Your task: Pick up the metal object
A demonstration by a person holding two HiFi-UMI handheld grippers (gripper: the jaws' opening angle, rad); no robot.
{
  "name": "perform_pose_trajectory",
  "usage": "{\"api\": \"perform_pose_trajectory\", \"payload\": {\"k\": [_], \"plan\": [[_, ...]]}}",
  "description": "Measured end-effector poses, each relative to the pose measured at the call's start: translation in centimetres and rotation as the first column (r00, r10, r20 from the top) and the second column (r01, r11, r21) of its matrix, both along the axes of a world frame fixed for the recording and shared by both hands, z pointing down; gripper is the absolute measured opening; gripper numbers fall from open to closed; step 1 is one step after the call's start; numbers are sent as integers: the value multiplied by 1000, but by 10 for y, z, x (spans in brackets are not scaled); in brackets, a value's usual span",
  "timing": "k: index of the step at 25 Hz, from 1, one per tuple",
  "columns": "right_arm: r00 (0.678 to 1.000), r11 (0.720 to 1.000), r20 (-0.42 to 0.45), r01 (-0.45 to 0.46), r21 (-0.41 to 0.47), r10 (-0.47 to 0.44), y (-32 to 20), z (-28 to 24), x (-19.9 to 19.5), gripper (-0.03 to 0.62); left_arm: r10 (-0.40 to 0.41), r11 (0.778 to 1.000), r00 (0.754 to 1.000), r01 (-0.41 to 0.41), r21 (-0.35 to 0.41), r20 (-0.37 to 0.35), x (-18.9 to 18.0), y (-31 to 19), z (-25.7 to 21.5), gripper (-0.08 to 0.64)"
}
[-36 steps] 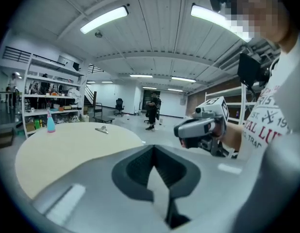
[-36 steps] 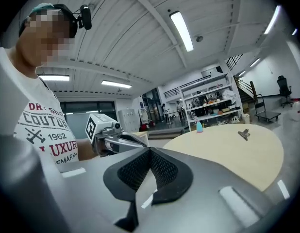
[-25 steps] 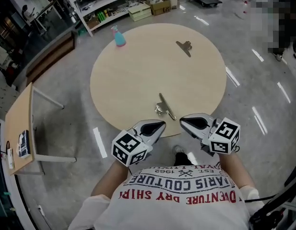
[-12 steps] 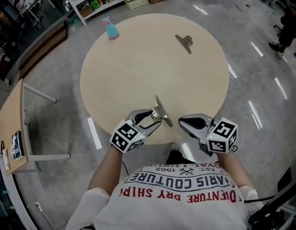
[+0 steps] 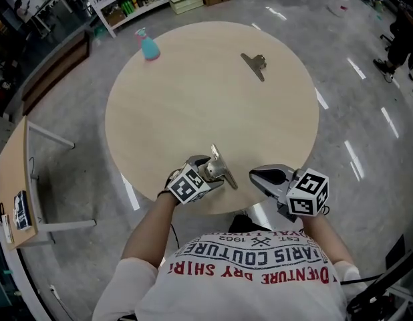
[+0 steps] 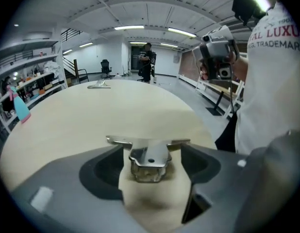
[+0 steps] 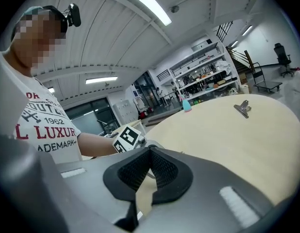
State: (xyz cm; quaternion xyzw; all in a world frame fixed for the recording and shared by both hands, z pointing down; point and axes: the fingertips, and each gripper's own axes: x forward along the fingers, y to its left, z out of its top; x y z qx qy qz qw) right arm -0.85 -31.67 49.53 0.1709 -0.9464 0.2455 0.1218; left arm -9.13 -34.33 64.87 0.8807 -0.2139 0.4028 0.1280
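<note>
Clip framed between open left jaws at the table's near edge.

My left gripper (image 5: 208,170) sits low over the clip (image 6: 149,159), jaws apart with one on each side of its body and not yet pressing on it; I read this as the line-up before the squeeze. The clip lies flat on the table (image 5: 193,99) close to my edge, its handles spread crosswise by the jaw tips, so I judge the body is the part to pinch (thin handles would likely slip). My right gripper (image 5: 256,174) hangs just off the rim to the right, jaws together on nothing, probably kept clear because one gripper is enough here. A second clip (image 5: 254,64) lies well apart on the far side, and a bottle (image 5: 148,45) stands at the far left rim; neither is in the way.
</note>
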Motion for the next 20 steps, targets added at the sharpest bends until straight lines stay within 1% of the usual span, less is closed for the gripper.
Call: {"api": "perform_pose_trajectory", "payload": {"k": [2,4,7,11,14,17,20], "plan": [[1000,1000,-3,-1,-6,1,-5,2,0,0,22,1000,1000,-21,-19,19,2,-3,8,355],[1000,1000,-2,-4,-11,4,-8,3,-1,0,27,999,999,-26,-19,27,3,-7,12,290],[1000,1000,-9,3,-19,-3,-9,7,-3,0,12,1000,1000,-12,-26,4,5,-10,14,285],[1000,1000,-19,3,-26,-3,-6,12,-4,0,19,1000,1000,-19,-22,10,6,-11,16,281],[1000,1000,-20,-7,-19,7,-4,9,-1,0,-6,1000,1000,6,6,7,8,-13,11,281],[1000,1000,-20,-24,0,24,-1,0,2,0,-59,997,997,62,55,-52,10,-8,-14,279],[999,998,-17,-43,36,44,0,-13,0,0,-120,984,980,138,111,-156,10,2,-67,279]]}}
